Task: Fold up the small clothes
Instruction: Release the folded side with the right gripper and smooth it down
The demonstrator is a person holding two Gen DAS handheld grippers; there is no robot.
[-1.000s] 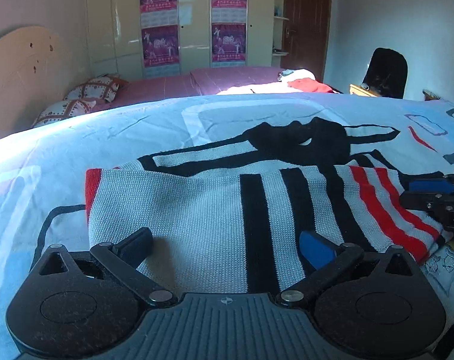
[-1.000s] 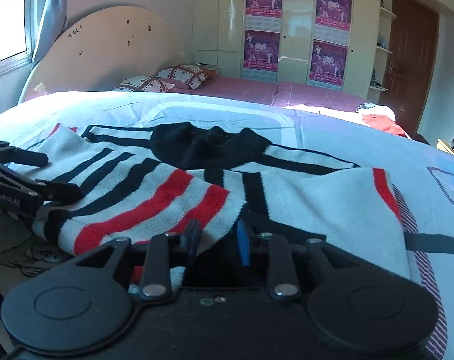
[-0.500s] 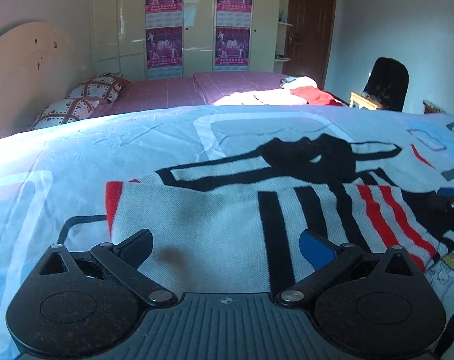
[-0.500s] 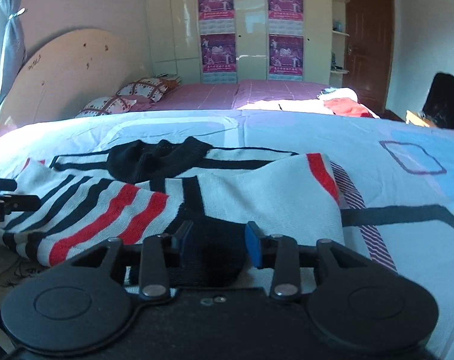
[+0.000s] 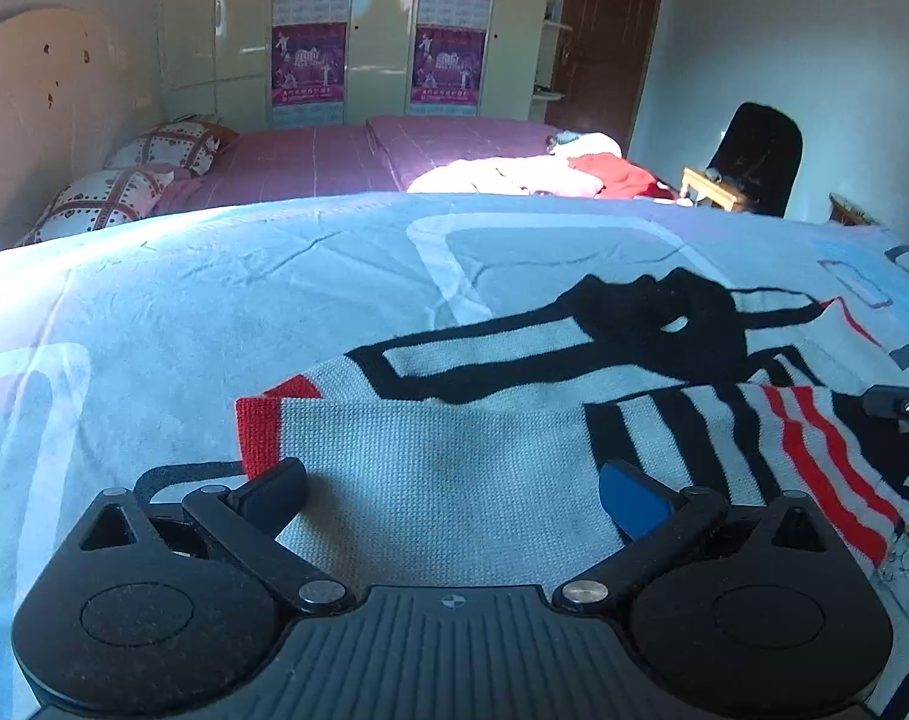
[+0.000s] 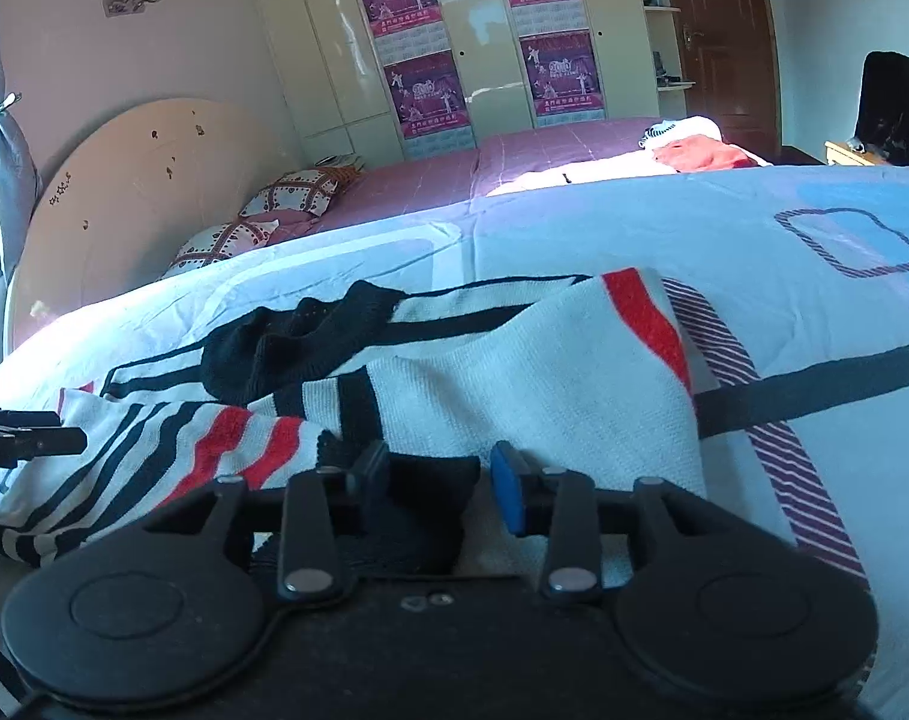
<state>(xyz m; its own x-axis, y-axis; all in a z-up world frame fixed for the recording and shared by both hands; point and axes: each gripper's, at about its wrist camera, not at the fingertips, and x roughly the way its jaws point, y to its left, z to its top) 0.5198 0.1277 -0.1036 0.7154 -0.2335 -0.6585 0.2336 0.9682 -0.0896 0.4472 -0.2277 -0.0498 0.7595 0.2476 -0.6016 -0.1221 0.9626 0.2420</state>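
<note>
From my left wrist camera, the left tongs (image 5: pixel 451 495) sit at the bottom of the frame with fingers spread wide and nothing pinched, their tips resting just over the near edge of the white knitted sweater with black and red stripes (image 5: pixel 442 480). The sweater lies flat on the pale blue patterned bedspread (image 5: pixel 214 312), filling the centre and right of the frame, its long axis running left to right across my view, black collar toward the upper right. At the right edge I see a dark tip of the right tongs (image 5: pixel 898 403) over the striped sleeve. From my right wrist camera, the right tongs (image 6: pixel 439 480) are partly spread around a dark bunch of knit at the lower centre; I cannot tell whether they grip it. The sweater (image 6: pixel 514 384) stretches away to the upper left, and the left tongs (image 6: pixel 28 438) show at the left edge. I judge both tongs stand along the same near hem, so the fold would go away from me.
</note>
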